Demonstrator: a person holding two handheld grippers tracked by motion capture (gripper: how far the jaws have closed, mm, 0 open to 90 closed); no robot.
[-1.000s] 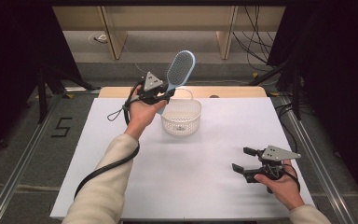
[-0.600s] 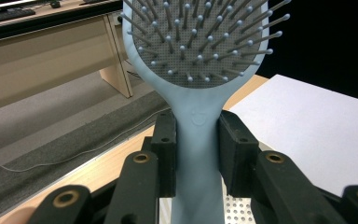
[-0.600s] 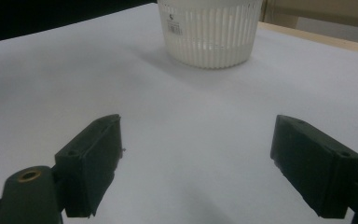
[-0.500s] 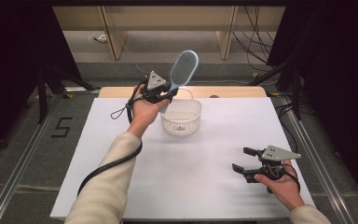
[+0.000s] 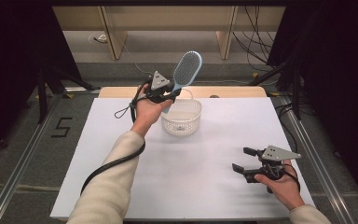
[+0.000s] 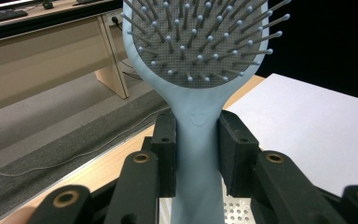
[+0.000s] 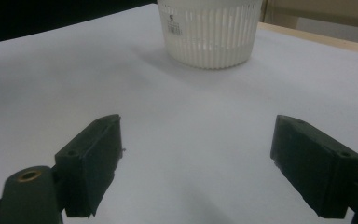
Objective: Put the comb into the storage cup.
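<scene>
The blue brush is up in the air over the far edge of the table, bristle head tilted up and away, its handle pinched between the 2 jaws of the left gripper. Its lower end hangs just above the white basket, which stands on the white sheet. The right gripper rests low at the near right, well apart from the basket, jaws spread wide and holding nothing.
</scene>
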